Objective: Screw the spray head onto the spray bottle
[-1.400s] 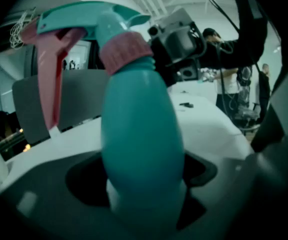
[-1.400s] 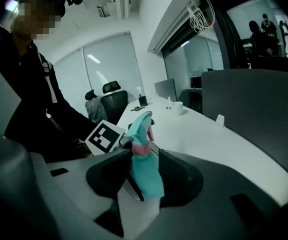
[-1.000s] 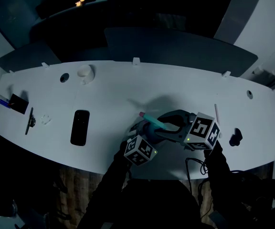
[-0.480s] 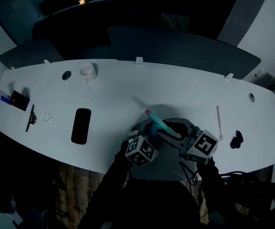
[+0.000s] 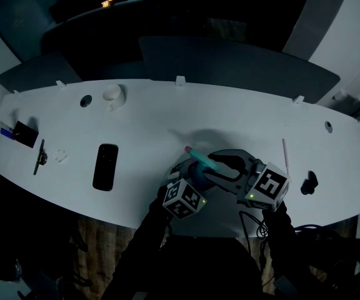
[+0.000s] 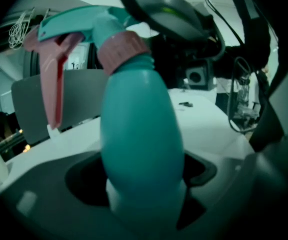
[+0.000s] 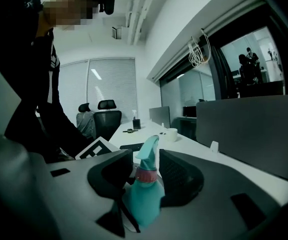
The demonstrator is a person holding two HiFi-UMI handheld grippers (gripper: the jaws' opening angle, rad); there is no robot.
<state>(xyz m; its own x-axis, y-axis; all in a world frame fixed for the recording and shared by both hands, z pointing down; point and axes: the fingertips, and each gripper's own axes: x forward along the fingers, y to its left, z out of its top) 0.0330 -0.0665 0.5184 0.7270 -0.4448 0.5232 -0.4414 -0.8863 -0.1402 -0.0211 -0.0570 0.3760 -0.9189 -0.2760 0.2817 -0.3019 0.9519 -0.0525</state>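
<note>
Left gripper view: left gripper [image 6: 144, 194] clamps bottle [image 6: 139, 119] belly; likely light, slippery plastic. Right gripper [image 7: 145, 170] jaws just closed on head [image 7: 149, 151]; best hold low.

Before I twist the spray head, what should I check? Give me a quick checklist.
1. Left gripper clamps the spray bottle: ok.
2. Spray head sits on the bottle's neck, with its pink collar down: ok.
3. Right gripper is around the head: ok. Its jaws have just been closing with the head between them.
4. Right grip actually pressing on the head: cannot tell.
5. Collar screwed fully tight: cannot tell.
6. Phone lies apart from both grippers on the table: ok.
</note>
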